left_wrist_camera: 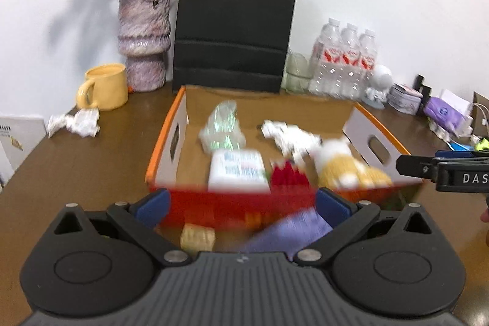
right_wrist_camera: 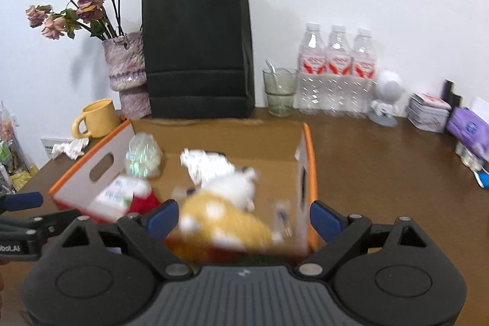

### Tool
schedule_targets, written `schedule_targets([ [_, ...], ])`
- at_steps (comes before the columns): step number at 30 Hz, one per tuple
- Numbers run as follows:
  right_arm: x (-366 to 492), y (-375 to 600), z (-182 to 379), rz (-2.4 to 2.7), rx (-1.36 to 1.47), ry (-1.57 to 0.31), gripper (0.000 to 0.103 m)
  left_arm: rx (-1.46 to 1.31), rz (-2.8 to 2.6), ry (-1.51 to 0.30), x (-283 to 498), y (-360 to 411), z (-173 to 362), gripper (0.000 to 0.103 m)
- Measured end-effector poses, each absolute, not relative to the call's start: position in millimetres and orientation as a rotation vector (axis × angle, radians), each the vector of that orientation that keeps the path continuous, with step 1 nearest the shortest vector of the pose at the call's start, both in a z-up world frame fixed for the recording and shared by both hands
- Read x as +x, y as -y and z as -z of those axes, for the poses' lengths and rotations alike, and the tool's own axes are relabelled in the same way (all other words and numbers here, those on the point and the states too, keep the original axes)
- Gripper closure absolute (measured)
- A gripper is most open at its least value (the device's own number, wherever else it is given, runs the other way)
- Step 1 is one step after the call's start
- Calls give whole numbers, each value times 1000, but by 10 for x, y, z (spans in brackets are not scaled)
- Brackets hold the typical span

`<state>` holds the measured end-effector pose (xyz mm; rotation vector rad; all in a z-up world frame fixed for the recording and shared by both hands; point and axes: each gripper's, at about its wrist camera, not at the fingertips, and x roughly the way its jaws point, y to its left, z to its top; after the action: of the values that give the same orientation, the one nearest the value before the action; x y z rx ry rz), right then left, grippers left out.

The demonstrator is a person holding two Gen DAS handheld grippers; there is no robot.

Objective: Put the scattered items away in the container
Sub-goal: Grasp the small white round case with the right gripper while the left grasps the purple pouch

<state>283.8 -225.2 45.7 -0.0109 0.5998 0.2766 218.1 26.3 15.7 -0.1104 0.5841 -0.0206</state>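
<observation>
Brown tabletop (right_wrist_camera: pixel 382 173) against a white wall, with background articles ranged left to right: crumpled white paper (left_wrist_camera: pixel 76 121) lying loose on the wood, a yellow mug (left_wrist_camera: pixel 104 86), a mottled vase (left_wrist_camera: pixel 143 42) of dried flowers, a black paper bag (left_wrist_camera: pixel 232 23), a glass tumbler (right_wrist_camera: pixel 279 90) and three water bottles (right_wrist_camera: pixel 336 69).

Centre: the container, an open cardboard box (left_wrist_camera: pixel 166 139) with orange rim and hand-slot walls, stands just before the bag. Contents, left to right, as far as motion blur allows: a clear crinkled wrapper (left_wrist_camera: pixel 223 127); a white packet with blue print (left_wrist_camera: pixel 238 170); a red item (left_wrist_camera: pixel 288 176), not identifiable; crumpled white paper toward the back; a yellow-and-white plush toy (left_wrist_camera: pixel 345 167) near the right wall.

Progress, as a judgement: most items appear already boxed. Remaining outside are the loose paper beside the mug and, just in front of the box's near wall, a small pale-yellow block (left_wrist_camera: pixel 197 236) and a purple item (left_wrist_camera: pixel 293 231), both blurred.

Left gripper (left_wrist_camera: pixel 241 203): jaws wide apart, holding nothing, poised above the block and purple item. Right gripper (right_wrist_camera: pixel 243 217): jaws likewise apart and empty, directed at the box's near right corner, over the plush toy.
</observation>
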Motion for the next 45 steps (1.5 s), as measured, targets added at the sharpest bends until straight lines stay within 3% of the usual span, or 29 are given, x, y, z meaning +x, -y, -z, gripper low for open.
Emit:
schedule_targets([
  [9, 1975, 2518, -54, -258, -45, -647, 11, -103, 57, -631, 1573, -17, 48, 0],
  [20, 1477, 2635, 287, -290, -50, -689, 21, -82, 63, -661, 1278, 189, 221, 0],
  [23, 1455, 2595, 336, -299, -77, -693, 33, -78, 58, -664, 1263, 198, 238, 0],
  [24, 1444, 2577, 338, -301, -91, -683, 44, -78, 57, -665, 1263, 196, 243, 0],
  [25, 1439, 2571, 331, -315, -90, -679, 68, -78, 54, -666, 1267, 194, 249, 0],
  [26, 1441, 2564, 315, -327, -87, -676, 77, -78, 51, -666, 1274, 194, 253, 1],
  [35, 1714, 2507, 290, -310, -58, -667, 78, -66, 29, -659, 1489, 219, 292, 5],
  [45, 2076, 2416, 227, -311, -28, -656, 78, -46, 31, -672, 1926, 323, 357, 20],
])
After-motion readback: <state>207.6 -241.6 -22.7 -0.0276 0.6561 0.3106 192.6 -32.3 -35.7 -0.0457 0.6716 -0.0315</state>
